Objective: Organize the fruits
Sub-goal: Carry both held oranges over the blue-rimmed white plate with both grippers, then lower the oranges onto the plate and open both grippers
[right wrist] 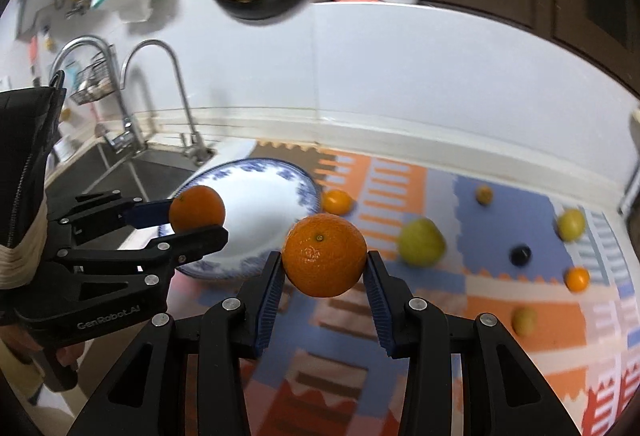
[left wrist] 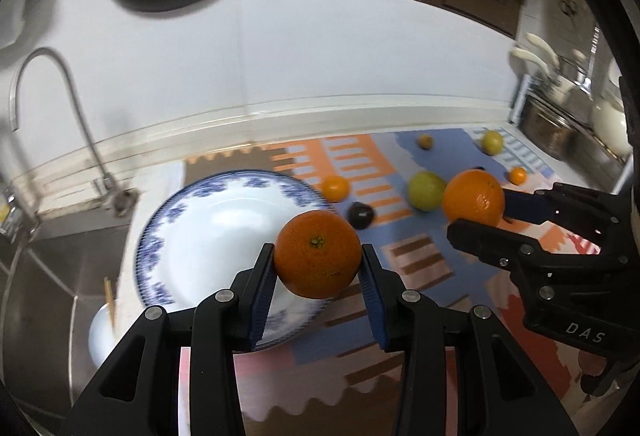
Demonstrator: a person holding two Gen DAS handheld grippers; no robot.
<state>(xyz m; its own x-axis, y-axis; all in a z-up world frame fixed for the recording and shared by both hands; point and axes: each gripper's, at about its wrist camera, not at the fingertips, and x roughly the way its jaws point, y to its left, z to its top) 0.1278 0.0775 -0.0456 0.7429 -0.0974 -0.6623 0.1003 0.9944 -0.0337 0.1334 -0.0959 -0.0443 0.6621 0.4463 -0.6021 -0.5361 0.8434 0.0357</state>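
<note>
Two tongs, left tongs [left wrist: 319, 263] and right tongs [right wrist: 325, 263], each pinch an orange near the plate [left wrist: 192, 236].

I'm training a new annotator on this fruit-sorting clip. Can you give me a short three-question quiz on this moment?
1. True or false: the plate already has fruit on it.
2. What does the left gripper hold? A) a green fruit B) an orange C) a bottle
3. Fill in: the right gripper has its jaws shut on an ______.

Key:
1. False. The plate is bare; the left orange hangs in the jaws at its near edge.
2. B.
3. Orange: the right orange is pinched between the blue pads, clear of the mat, where the green fruit and the small dark fruit lie loose.
</note>
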